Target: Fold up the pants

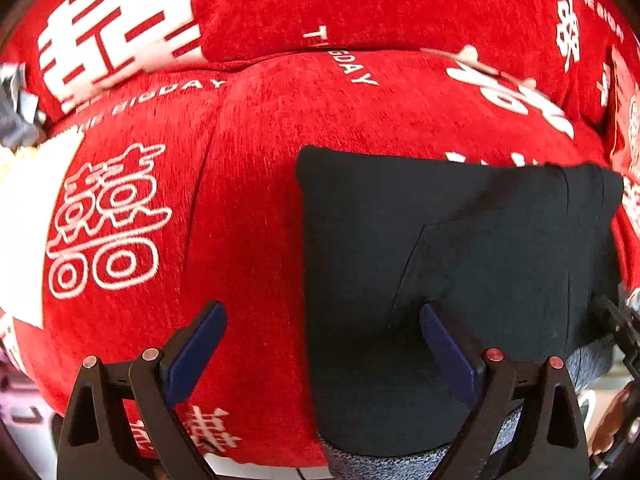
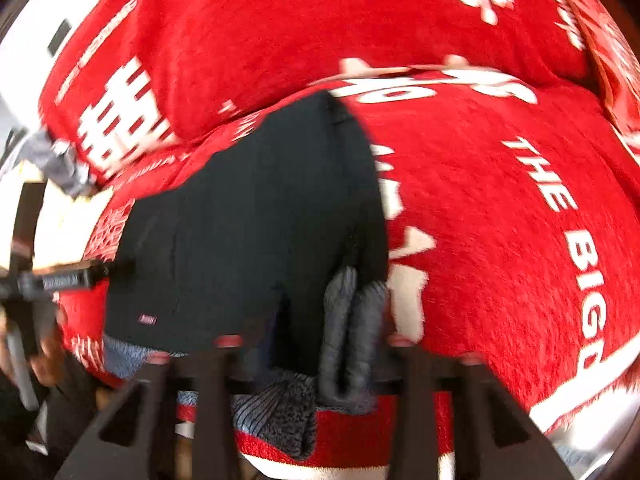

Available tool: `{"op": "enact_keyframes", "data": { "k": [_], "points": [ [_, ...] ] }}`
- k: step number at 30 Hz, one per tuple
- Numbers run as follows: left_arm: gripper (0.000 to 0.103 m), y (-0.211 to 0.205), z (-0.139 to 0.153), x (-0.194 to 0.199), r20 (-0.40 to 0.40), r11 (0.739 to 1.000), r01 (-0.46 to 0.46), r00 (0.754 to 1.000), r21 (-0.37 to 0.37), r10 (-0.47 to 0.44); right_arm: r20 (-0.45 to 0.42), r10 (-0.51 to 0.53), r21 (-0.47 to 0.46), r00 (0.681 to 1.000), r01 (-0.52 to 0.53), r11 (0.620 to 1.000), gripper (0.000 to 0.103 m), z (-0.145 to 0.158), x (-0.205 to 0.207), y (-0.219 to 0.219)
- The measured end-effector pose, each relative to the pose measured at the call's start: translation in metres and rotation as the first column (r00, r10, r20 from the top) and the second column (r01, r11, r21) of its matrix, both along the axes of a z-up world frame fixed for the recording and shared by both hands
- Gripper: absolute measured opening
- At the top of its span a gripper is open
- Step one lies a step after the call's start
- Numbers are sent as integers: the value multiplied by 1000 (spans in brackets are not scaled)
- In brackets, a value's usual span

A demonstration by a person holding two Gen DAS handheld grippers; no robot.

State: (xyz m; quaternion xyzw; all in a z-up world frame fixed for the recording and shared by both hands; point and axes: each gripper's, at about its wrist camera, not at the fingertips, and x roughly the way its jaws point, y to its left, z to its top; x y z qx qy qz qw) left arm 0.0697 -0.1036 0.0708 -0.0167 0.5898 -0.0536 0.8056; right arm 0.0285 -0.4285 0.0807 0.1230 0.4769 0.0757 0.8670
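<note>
Black pants [image 1: 460, 248] lie folded into a compact block on the red sofa cover [image 1: 248, 200], with their grey fleece lining [image 1: 392, 464] showing at the near edge. My left gripper [image 1: 322, 332] is open. Its right finger [image 1: 444, 352] is over the pants' near left corner and its left finger [image 1: 200, 344] is over the bare cover. The right wrist view is blurred: the pants [image 2: 248, 232] fill its centre and a grey lining fold [image 2: 352, 320] sticks up between the jaws of my right gripper [image 2: 316, 336], which stand wide apart and do not press on it.
The red cover [image 2: 480, 200] carries white characters and rises into a back cushion [image 1: 360, 0]. A crumpled grey cloth [image 1: 16, 104] lies at the far left beside a white surface [image 1: 24, 220]. A person's hand [image 2: 40, 356] holds the left gripper [image 2: 60, 280].
</note>
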Motion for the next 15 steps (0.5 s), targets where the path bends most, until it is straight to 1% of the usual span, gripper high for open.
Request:
{"op": "enact_keyframes", "data": {
  "k": [1,2,3,4,5,6,7,9,10,12,13,15],
  "points": [
    [98,3,2,1,-11,1000,-5,1000,-14,5,-9,-56,-39,998,55,998,80,3,-1,-6],
    [98,5,6,2,-14,1000,-13,1000,-20,12,-1,-85,-62,996,85,994,80,7,-3,-10],
    [98,7,10,4,0,999,-24,1000,-27,24,16,-108,-80,994,109,991,80,14,-6,-13],
    [98,12,17,5,35,998,-47,998,-43,49,46,-120,-99,992,124,987,80,24,-9,-12],
    [98,13,21,6,49,997,-63,997,-48,65,85,-116,-118,990,125,985,80,35,-12,-8],
    [98,15,23,10,60,995,-88,994,-51,91,131,-92,-144,987,111,983,82,49,-13,1],
    [98,15,23,14,54,993,-106,993,-53,109,153,-67,-161,986,92,983,83,56,-13,9],
    [98,12,20,21,39,991,-122,992,-47,124,177,22,-204,984,14,979,86,68,-5,36],
    [98,9,17,24,38,992,-126,991,-28,127,173,84,-236,981,-42,971,86,69,3,55],
    [98,2,9,26,36,992,-123,992,24,122,150,157,-283,976,-110,953,86,62,17,80],
    [98,0,6,25,36,993,-115,993,38,113,134,187,-302,973,-139,943,86,55,26,90],
    [98,1,1,26,45,993,-113,993,38,111,98,198,-327,975,-157,932,86,43,47,99]
  ]
}}
